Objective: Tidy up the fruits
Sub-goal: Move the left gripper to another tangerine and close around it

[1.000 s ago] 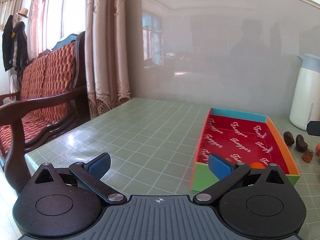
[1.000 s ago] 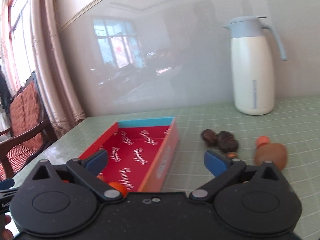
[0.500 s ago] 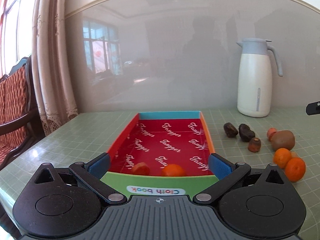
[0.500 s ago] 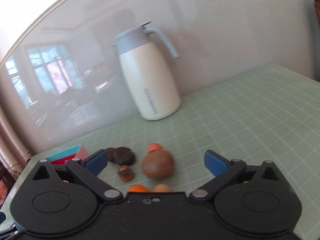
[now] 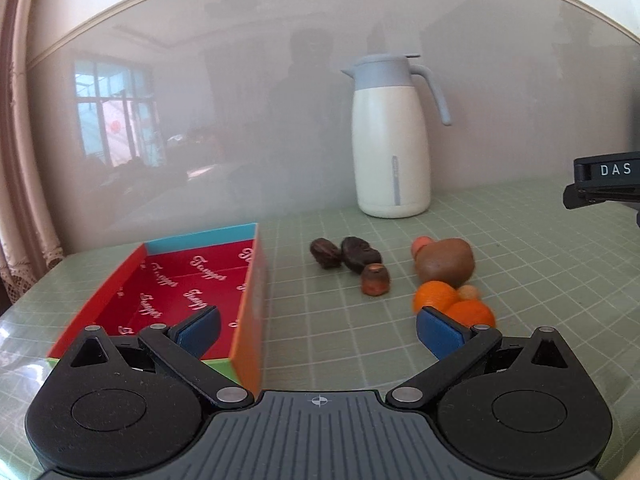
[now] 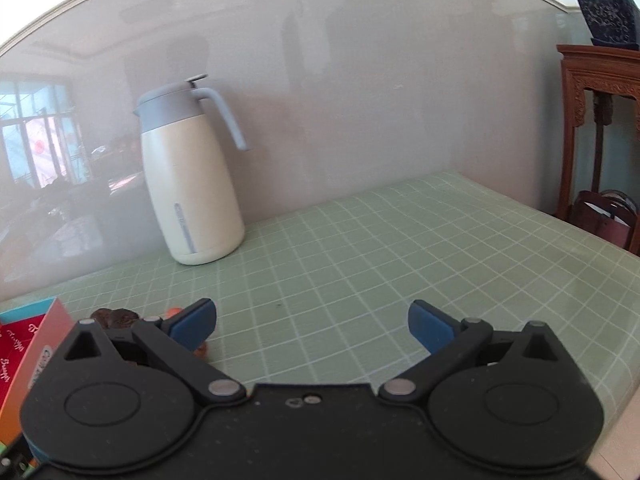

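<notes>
Home living room: curtain (image 5: 16, 120), carved wooden stand (image 6: 600, 120), thermos jug (image 5: 392, 140).

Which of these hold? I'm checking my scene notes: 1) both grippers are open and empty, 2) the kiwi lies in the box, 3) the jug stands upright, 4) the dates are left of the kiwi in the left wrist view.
1) True: left gripper and right gripper are both open and hold nothing.
2) False: the kiwi lies on the table, right of the box.
3) True: the jug stands upright by the wall.
4) True: the dates lie left of the kiwi.
</notes>
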Action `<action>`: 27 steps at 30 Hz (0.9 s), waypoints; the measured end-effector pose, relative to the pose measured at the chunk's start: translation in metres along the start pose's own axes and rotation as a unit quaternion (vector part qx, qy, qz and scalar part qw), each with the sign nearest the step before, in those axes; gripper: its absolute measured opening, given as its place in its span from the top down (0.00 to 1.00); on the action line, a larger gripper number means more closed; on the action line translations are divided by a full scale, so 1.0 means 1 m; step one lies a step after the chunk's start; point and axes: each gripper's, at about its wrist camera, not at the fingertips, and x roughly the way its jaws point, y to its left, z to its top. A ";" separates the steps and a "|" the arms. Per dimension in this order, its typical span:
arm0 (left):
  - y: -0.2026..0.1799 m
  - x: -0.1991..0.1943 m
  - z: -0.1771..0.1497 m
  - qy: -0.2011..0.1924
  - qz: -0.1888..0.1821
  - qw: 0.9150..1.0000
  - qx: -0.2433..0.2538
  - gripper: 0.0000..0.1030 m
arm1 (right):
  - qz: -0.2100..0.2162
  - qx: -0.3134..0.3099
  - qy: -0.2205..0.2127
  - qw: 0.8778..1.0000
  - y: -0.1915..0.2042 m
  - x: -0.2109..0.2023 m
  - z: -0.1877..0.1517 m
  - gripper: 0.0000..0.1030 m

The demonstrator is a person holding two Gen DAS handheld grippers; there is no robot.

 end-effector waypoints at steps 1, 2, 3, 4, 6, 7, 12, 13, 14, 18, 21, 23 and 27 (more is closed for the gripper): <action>-0.006 0.001 0.000 0.001 -0.006 1.000 0.004 0.00 | -0.003 0.001 0.001 1.000 -0.004 0.000 -0.001 0.00; -0.014 0.003 0.000 0.002 -0.012 1.000 0.009 0.00 | -0.006 0.002 0.001 1.000 -0.009 0.000 -0.001 0.00; -0.019 0.004 0.000 0.005 -0.018 1.000 0.012 0.00 | -0.011 0.002 0.000 1.000 -0.013 -0.001 -0.002 0.00; -0.026 0.006 0.000 0.009 -0.026 1.000 0.013 0.00 | -0.016 0.002 -0.002 1.000 -0.017 -0.001 -0.002 0.00; -0.036 0.009 0.000 0.016 -0.039 0.999 0.012 0.00 | -0.029 0.001 -0.002 1.000 -0.025 -0.002 -0.003 0.00; -0.041 0.010 0.000 0.018 -0.044 0.999 0.012 0.00 | -0.035 0.003 -0.002 0.999 -0.029 -0.002 -0.004 0.00; -0.057 0.019 0.000 0.032 -0.061 0.998 0.003 0.00 | -0.070 0.014 -0.010 0.997 -0.046 -0.004 -0.005 0.00; -0.060 0.022 0.001 0.037 -0.062 0.997 0.000 0.01 | -0.071 0.019 -0.011 0.997 -0.048 -0.004 -0.005 0.00; -0.063 0.024 0.001 0.041 -0.062 0.997 -0.002 0.01 | -0.071 0.023 -0.012 0.997 -0.051 -0.005 -0.005 0.00; -0.069 0.032 0.000 0.052 -0.054 0.997 -0.009 0.01 | -0.075 0.030 -0.011 0.997 -0.056 -0.005 -0.006 0.00; -0.074 0.036 -0.001 0.059 -0.056 0.997 -0.016 0.01 | -0.081 0.023 -0.012 0.996 -0.057 -0.004 -0.006 0.00; -0.078 0.037 -0.002 0.058 -0.061 0.996 -0.013 0.21 | -0.080 0.025 -0.011 0.996 -0.059 -0.005 -0.006 0.00; -0.085 0.043 -0.004 0.076 -0.076 0.994 -0.014 0.27 | -0.077 0.036 -0.009 0.996 -0.064 -0.004 -0.006 0.00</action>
